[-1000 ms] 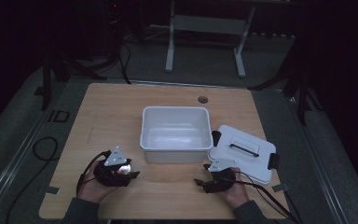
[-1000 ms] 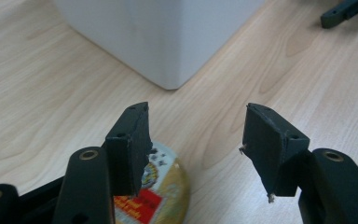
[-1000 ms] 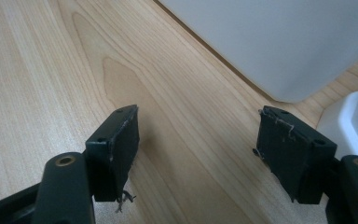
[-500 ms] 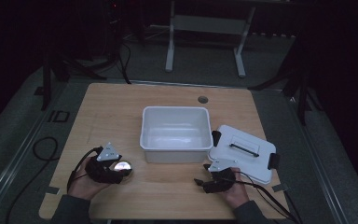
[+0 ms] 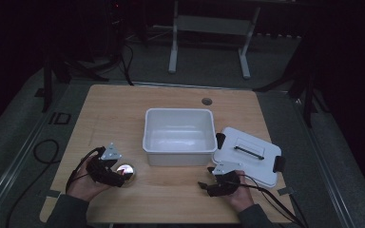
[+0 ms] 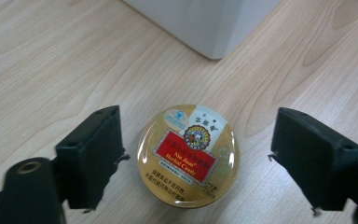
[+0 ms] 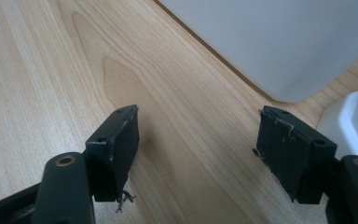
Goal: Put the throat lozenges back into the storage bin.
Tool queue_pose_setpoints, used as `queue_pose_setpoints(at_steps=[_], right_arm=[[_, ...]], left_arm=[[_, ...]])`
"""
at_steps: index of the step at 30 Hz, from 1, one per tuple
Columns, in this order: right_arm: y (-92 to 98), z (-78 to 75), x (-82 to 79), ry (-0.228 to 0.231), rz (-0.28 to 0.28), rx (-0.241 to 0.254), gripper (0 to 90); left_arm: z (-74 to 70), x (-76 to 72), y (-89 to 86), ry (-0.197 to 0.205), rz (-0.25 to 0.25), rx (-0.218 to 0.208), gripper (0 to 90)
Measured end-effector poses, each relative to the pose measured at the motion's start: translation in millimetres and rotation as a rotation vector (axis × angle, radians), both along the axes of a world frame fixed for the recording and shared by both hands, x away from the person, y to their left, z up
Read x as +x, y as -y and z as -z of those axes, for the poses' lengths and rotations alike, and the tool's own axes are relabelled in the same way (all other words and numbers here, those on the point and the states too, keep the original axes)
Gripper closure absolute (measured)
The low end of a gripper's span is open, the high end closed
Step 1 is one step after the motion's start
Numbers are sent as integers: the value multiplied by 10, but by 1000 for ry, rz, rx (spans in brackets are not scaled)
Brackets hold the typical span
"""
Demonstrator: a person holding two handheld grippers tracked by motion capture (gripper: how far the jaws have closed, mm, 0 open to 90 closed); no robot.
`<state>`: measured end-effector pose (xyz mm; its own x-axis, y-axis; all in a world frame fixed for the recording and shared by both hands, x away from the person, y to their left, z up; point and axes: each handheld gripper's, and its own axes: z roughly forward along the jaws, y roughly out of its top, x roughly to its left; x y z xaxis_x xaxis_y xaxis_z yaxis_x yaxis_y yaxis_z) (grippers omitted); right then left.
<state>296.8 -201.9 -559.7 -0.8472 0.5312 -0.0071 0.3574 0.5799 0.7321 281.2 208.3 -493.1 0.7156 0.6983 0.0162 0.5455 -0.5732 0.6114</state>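
A round gold candy tin [image 6: 188,155] with a red label lies flat on the wooden table [image 5: 123,114], left of the white bin [image 5: 179,137]. My left gripper [image 6: 196,161] straddles the tin; its jaws have just been opening, and both pads now stand clear of the tin's sides. In the high view the tin [image 5: 125,169] shines beside the left gripper [image 5: 119,176] near the table's front left. My right gripper [image 7: 198,154] rests open over bare wood near the bin's corner, and it sits at the front right [image 5: 208,186] in the high view.
The empty white bin stands mid-table. Its white lid [image 5: 249,154] with a dark handle lies flat to the right, just beyond the right hand. A small round hole [image 5: 206,101] marks the table's far side. Cables trail off the front edge.
The left gripper has drawn back slightly toward the front left, and the tin now sits on the table apart from its jaws. The right hand has stayed still.
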Motion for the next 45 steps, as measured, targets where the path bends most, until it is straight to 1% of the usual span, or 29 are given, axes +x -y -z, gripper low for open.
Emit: queue_pose_setpoints(at_steps=[2, 4, 8, 12, 16, 17, 19, 23, 27, 32, 34, 35, 42, 43, 45], right_arm=[[0, 0, 0, 0, 0, 0, 290], [0, 0, 0, 0, 0, 0, 290], [0, 0, 0, 0, 0, 0, 290], [0, 0, 0, 0, 0, 0, 290], [0, 0, 0, 0, 0, 0, 290], [0, 0, 0, -1, 0, 0, 290], [0, 0, 0, 0, 0, 0, 290], [0, 0, 0, 0, 0, 0, 290], [0, 0, 0, 0, 0, 0, 290], [0, 0, 0, 0, 0, 1, 290], [0, 0, 0, 0, 0, 0, 290], [0, 0, 0, -1, 0, 0, 290], [0, 0, 0, 0, 0, 1, 290], [0, 0, 0, 0, 0, 0, 290], [0, 0, 0, 0, 0, 1, 290]], left_arm=[[-3, 29, 9, -4, 6, 17, 141], [-6, 56, 18, -13, 14, 19, 123], [1, 114, 45, -15, 25, 44, 91], [19, 151, 84, -35, 57, 68, 91], [73, 175, 113, -55, 85, 85, 102], [86, 180, 120, -60, 91, 97, 102], [105, 189, 132, -66, 97, 108, 93], [117, 204, 143, -78, 128, 123, 85], [142, 217, 149, -95, 148, 146, 85], [192, 241, 158, -117, 169, 164, 85], [205, 253, 158, -127, 195, 175, 96], [212, 255, 161, -127, 196, 181, 110], [215, 289, 161, -146, 214, 222, 110], [216, 297, 162, -151, 220, 232, 110], [224, 307, 168, -160, 223, 239, 110]])
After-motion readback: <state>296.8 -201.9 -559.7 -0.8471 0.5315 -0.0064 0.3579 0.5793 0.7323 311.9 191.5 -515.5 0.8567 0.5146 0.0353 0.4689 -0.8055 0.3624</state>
